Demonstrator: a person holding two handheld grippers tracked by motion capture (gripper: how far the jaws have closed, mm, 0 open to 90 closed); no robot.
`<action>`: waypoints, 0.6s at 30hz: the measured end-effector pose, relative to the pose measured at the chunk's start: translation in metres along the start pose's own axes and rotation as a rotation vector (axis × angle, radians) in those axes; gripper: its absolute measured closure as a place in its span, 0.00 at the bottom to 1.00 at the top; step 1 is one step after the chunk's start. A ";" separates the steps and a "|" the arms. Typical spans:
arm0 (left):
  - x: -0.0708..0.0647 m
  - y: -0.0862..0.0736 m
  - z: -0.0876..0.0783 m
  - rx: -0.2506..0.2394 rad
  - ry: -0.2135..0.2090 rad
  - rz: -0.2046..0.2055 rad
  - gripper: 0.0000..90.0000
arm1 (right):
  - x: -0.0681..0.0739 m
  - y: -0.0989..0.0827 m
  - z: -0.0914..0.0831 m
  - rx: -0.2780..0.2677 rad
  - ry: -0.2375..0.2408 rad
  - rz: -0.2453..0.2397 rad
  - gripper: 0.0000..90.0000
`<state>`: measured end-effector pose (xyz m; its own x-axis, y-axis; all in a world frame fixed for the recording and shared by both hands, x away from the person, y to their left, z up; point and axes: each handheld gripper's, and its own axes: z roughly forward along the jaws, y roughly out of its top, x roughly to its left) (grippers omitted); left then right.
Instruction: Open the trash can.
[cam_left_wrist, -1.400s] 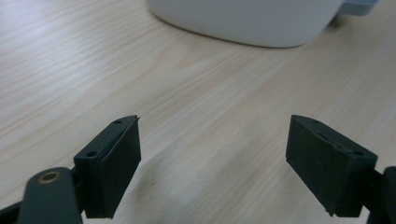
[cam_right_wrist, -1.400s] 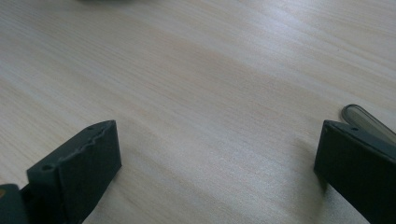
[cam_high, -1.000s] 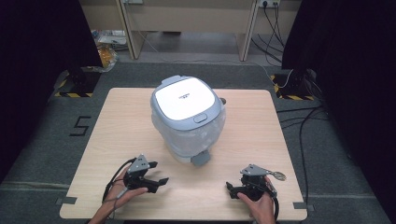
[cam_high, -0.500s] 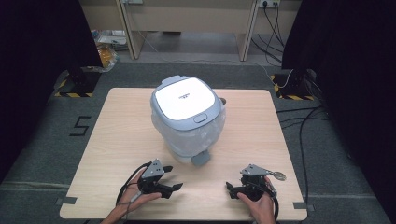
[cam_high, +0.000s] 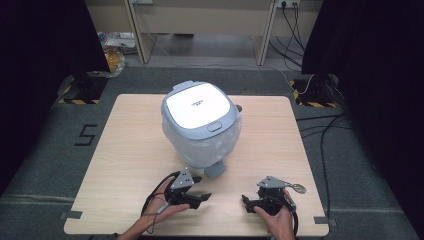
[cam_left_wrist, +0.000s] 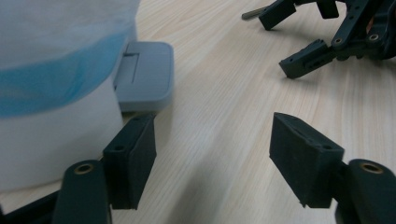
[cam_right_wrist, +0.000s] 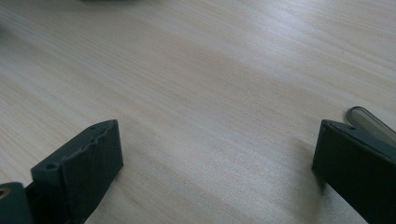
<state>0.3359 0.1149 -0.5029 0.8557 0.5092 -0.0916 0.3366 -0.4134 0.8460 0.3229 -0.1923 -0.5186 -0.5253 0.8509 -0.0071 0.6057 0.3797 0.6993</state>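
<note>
High view has the rice cooker (cam_high: 201, 122) sitting mid-table, lid shut, body wrapped in a clear plastic bag, with a small grey tab (cam_high: 215, 170) poking out at its base toward the person. Left gripper (cam_high: 199, 198) sits just in front of that tab with its jaws spread and nothing between them; right gripper (cam_high: 246, 201) rests further right on the bare table (cam_high: 125, 150), also spread wide and empty. My guess is the left one is going for the cooker, so I'd come in low and square, and avoid snagging the plastic. As for writing: there's a small dark logo on the white lid, too tiny to read, and a "5" (cam_high: 86, 135) marked on the floor.
</note>
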 end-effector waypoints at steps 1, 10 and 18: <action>-0.001 0.001 0.001 -0.001 0.000 0.007 0.37 | 0.000 0.000 0.000 0.000 0.000 0.000 0.02; -0.003 0.013 0.015 -0.024 0.015 0.030 0.41 | 0.000 0.000 0.000 0.000 0.000 0.000 0.02; -0.003 0.015 0.028 -0.033 0.033 0.027 0.41 | 0.000 0.000 0.000 0.001 0.001 -0.002 0.02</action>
<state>0.3495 0.0864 -0.5046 0.8506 0.5233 -0.0512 0.2999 -0.4029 0.8647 0.3230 -0.1922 -0.5187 -0.5268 0.8500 -0.0078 0.6051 0.3814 0.6989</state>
